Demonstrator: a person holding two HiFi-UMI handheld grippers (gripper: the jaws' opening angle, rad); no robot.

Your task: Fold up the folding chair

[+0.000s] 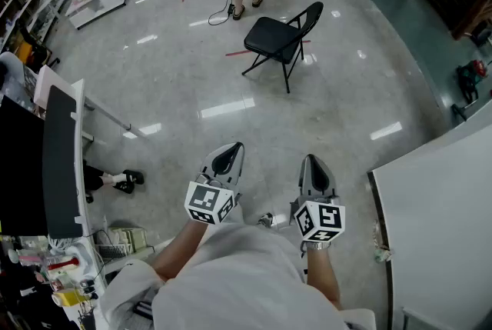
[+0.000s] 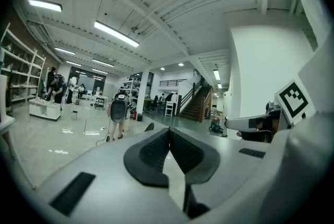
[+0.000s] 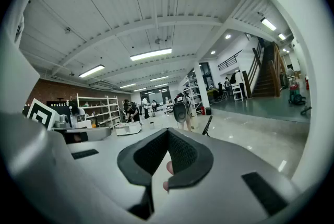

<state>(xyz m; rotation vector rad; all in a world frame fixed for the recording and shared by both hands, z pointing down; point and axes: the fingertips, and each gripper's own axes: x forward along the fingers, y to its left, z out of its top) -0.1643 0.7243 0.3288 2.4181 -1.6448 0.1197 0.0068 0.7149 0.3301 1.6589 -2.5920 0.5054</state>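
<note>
As left gripper (image 1: 233,148) and right gripper (image 1: 310,161) hang closed, chair (image 1: 270,36) stands unfolded.

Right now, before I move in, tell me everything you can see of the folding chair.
The folding chair is all black: a flat seat, a curved backrest and thin crossed tube legs, metal by the look. It stands open and upright on the glossy grey floor, far ahead, backrest toward the head view's right. Only the floor touches it; its seat is bare.
</note>
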